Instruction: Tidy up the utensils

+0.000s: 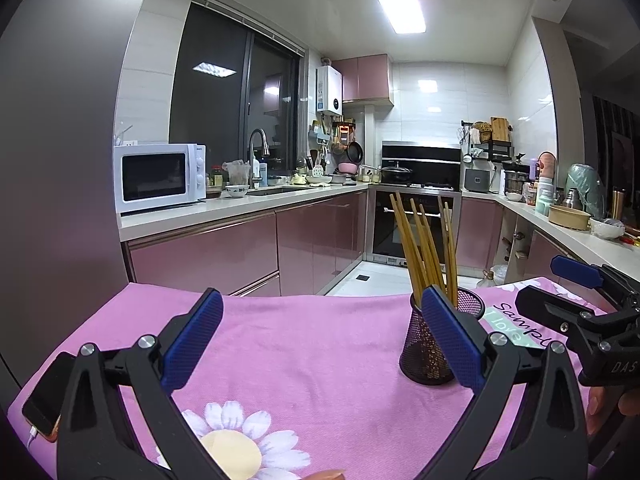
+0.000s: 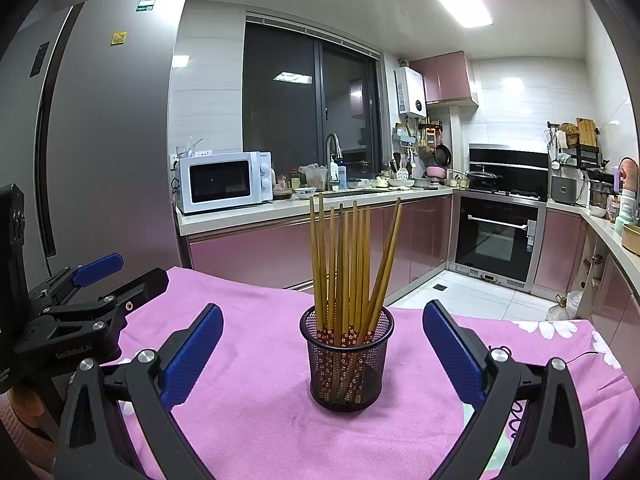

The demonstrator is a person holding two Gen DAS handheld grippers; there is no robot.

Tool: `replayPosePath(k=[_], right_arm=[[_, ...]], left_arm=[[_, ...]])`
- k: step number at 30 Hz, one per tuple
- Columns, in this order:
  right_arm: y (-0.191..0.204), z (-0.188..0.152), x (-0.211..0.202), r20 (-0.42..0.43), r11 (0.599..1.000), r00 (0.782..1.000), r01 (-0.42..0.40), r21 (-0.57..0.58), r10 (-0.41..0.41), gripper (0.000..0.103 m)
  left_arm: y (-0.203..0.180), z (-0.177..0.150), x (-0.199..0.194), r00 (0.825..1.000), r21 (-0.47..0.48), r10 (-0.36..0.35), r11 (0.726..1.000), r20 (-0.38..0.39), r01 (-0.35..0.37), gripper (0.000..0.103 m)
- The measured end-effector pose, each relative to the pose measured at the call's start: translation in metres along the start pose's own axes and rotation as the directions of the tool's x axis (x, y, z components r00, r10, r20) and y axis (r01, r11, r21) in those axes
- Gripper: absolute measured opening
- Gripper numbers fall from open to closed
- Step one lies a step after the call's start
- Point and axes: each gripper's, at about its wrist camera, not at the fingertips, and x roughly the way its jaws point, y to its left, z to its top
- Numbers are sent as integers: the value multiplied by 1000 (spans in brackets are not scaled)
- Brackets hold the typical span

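Observation:
A black mesh cup [image 2: 347,364] stands upright on the pink cloth [image 2: 256,408] and holds several wooden chopsticks [image 2: 344,264]. My right gripper [image 2: 323,320] is open and empty, its blue pads on either side of the cup, a little short of it. My left gripper [image 1: 322,308] is open and empty; the cup [image 1: 428,344] sits just behind its right pad [image 1: 450,332], chopsticks [image 1: 420,244] sticking up. The right gripper [image 1: 536,284] shows at the right of the left wrist view. The left gripper [image 2: 116,276] shows at the left of the right wrist view.
A phone [image 1: 48,392] with a cable lies at the cloth's left edge. The cloth-covered table ends ahead; beyond are pink kitchen cabinets [image 2: 256,252], a microwave [image 2: 226,181], an oven [image 2: 498,236] and a fridge [image 2: 100,140] on the left.

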Motion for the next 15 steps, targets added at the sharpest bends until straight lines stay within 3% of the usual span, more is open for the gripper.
replayPosePath(k=[15], right_arm=[[0,0,-1,3,1000,1000,0,2,0,96]], left_arm=[[2,0,-4,1000,-1,4,1000,6,-4,98]])
